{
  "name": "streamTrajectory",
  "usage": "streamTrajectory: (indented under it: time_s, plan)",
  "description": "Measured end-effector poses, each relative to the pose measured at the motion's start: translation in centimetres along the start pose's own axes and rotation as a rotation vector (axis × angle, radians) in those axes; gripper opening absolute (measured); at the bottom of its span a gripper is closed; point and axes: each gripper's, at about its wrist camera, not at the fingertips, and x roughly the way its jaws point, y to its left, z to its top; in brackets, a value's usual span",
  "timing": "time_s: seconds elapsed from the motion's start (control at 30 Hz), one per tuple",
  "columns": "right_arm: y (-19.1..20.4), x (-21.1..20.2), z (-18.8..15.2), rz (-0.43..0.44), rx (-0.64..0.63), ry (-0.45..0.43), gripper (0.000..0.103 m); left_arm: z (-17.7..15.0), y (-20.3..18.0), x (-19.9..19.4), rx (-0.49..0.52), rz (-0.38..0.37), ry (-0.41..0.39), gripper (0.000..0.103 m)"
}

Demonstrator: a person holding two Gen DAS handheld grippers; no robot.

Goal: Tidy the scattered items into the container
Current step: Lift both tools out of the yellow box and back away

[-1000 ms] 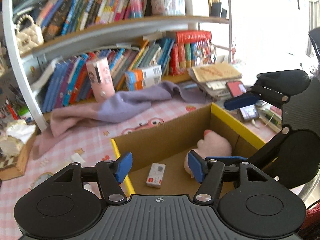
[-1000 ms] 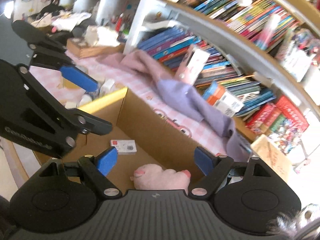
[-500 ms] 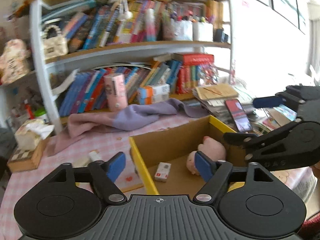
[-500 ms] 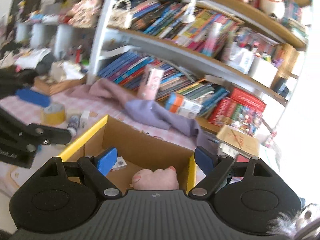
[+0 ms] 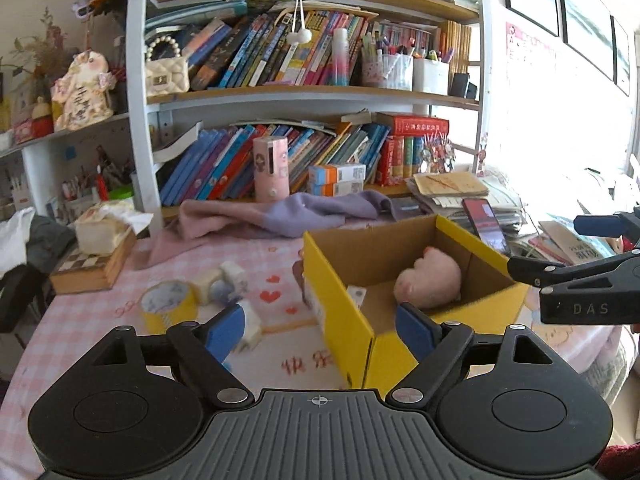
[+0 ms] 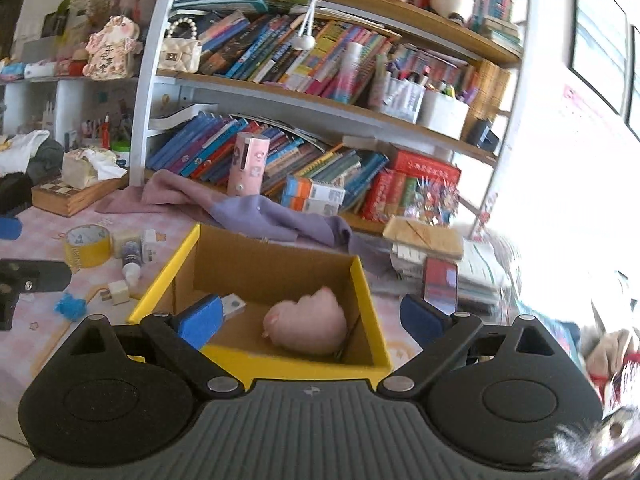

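Both the left gripper (image 5: 320, 326) and right gripper (image 6: 312, 316) had empty jaws spreading apart near the cardboard box (image 6: 276, 268), which held a pink plush toy (image 6: 306, 326).

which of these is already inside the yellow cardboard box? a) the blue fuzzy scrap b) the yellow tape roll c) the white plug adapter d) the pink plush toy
d, the pink plush toy lies on the floor of the yellow cardboard box, while the yellow tape roll sits out on the tablecloth to its left.
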Motion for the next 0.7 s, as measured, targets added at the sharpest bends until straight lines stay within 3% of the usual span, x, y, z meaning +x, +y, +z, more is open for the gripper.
streamTrajectory:
  time_s: [0.37, 0.7]
  plan:
    - [4.0, -5.0, -4.0, 0.004, 0.037, 0.089, 0.096, -5.1, 1.5, -4.5, -0.018, 0.029, 0.081, 0.087]
    - [7.5, -6.5, -5.8, 0.091, 0.062, 0.203, 0.096, -7.8, 2.9, -6.3, 0.002, 0.053, 0.152, 0.090]
